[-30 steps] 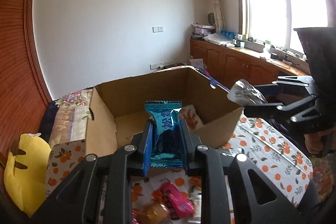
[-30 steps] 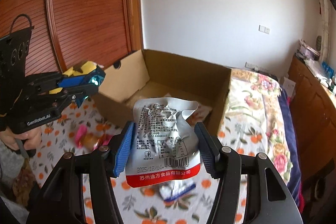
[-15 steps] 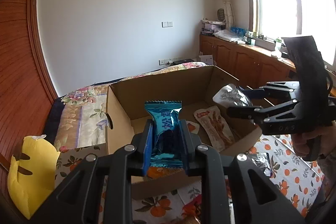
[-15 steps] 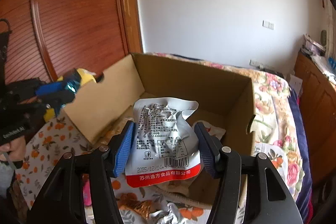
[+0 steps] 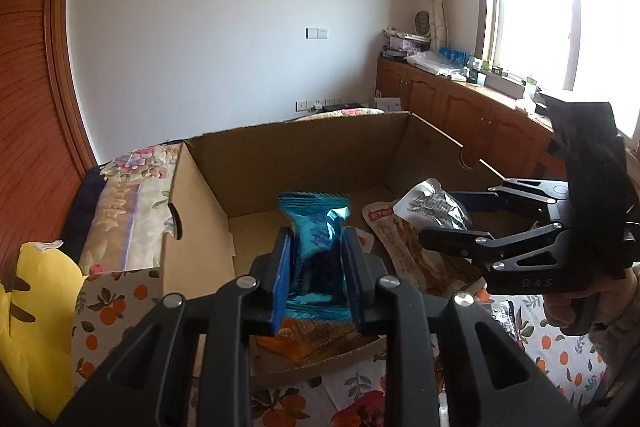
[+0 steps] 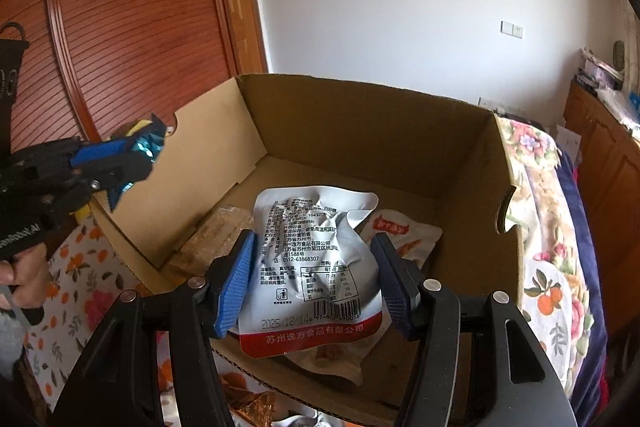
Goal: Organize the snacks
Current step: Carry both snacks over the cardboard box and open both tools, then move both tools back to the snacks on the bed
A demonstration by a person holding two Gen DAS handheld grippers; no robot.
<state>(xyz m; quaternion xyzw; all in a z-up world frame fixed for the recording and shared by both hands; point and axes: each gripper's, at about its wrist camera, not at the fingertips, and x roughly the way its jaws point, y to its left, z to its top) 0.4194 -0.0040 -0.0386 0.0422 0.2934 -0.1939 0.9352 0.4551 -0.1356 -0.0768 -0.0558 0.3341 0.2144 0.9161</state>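
Left wrist view: left gripper (image 5: 318,269) pinching a crinkled blue foil snack packet (image 5: 316,227) upright between blue pads, above the near edge of an open cardboard box (image 5: 304,159). Inside the box, a long white-and-red snack pouch (image 5: 400,243) lying flat on the floor, an orange packet (image 5: 308,339) under the gripper near the front wall. To the right, right gripper (image 5: 448,217) reaching sideways over the box, clamped on a silver pouch (image 5: 434,205), held by a hand (image 5: 588,303) at the frame edge. Box resting on an orange-print cloth (image 5: 116,303); a yellow plush (image 5: 28,311) at far left; wooden cabinets (image 5: 460,115) under a bright window. Right wrist view: right gripper (image 6: 316,281) squeezing the silver pouch (image 6: 312,267) by both side edges, printed back and barcode facing the camera, red band at the bottom, hanging over the interior of the cardboard box (image 6: 360,131). Below it, the white-and-red snack pouch (image 6: 404,235) and a brownish block-shaped packet (image 6: 212,239) on the box floor. At left, left gripper (image 6: 136,159) closed on the blue foil snack packet (image 6: 146,145), poised by the left wall of the box. Red louvred wooden doors (image 6: 132,23) behind.
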